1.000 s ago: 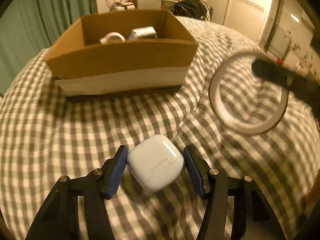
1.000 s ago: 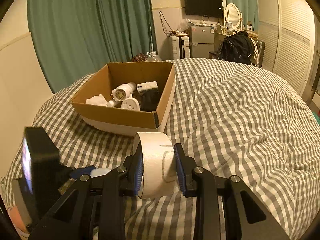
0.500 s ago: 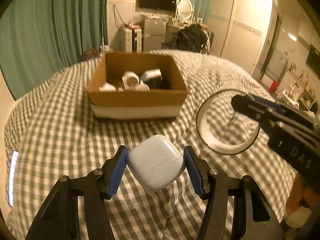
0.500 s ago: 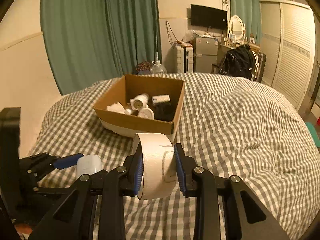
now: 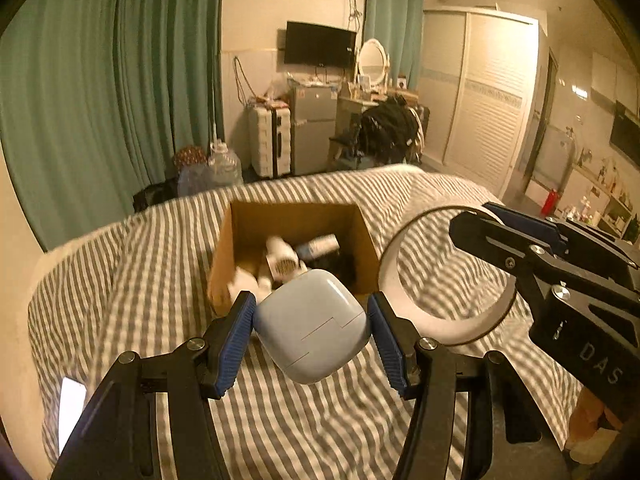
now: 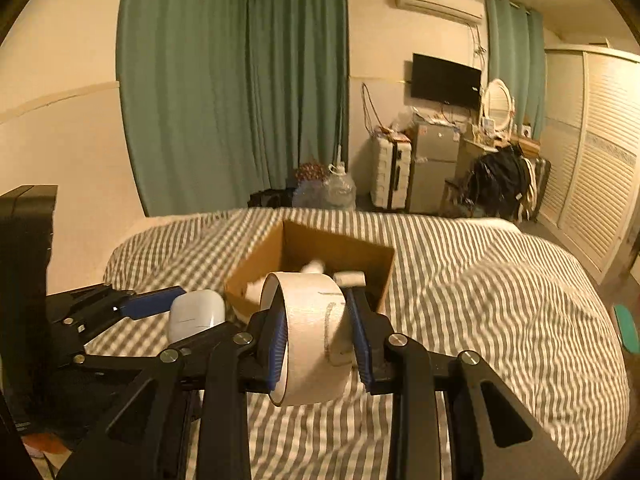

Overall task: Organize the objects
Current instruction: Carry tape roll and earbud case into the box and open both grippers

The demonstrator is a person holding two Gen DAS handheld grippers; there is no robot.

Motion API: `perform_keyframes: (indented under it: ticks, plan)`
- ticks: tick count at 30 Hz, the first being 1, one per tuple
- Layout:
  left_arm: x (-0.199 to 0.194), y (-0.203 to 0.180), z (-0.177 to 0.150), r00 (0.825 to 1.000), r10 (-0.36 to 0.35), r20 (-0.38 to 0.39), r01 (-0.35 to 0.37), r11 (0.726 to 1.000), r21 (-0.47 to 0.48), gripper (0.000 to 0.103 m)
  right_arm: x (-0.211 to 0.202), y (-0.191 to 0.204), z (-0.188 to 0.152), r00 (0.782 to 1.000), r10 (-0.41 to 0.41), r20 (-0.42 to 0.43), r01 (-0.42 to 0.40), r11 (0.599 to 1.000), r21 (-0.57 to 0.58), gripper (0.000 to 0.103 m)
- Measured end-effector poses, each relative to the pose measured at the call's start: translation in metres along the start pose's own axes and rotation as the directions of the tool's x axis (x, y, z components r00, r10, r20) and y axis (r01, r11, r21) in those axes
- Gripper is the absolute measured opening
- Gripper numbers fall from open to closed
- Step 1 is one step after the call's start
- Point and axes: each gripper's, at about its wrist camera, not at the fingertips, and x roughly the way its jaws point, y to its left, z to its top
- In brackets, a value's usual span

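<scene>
Left gripper [image 5: 312, 334] clamping pale blue case [image 5: 310, 324], holding it above checked bedcover [image 5: 160, 280], just before cardboard box [image 5: 294, 220].

Right gripper [image 6: 316, 328] squeezing white tape roll [image 6: 310, 332] by flat sides, also in air, beside left one.

Risk, my judgement: case is smooth and rounded, pads are gripping at corners, so it may be slipping out. Both grippers are heading to same box and may be colliding.

Box is already holding white bottles [image 5: 280, 260], leaving less room. Nothing standing between grippers and box.
</scene>
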Motion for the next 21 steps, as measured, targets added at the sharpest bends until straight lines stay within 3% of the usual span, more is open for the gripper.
perform_keyframes:
  ticks: [9,21]
  plan:
    - [0.047,0.029,0.056,0.998,0.041,0.041,-0.040,0.999,-0.018,0.059,0.046,-0.009,0.050,1.000,0.009,0.026,-0.009,1.000,-0.002,0.028]
    - [0.148,0.057,0.109,0.997,0.044,0.070,-0.042,0.999,-0.021,0.059,0.149,-0.027,0.096,1.000,-0.002,0.014,0.002,1.000,0.012,0.028]
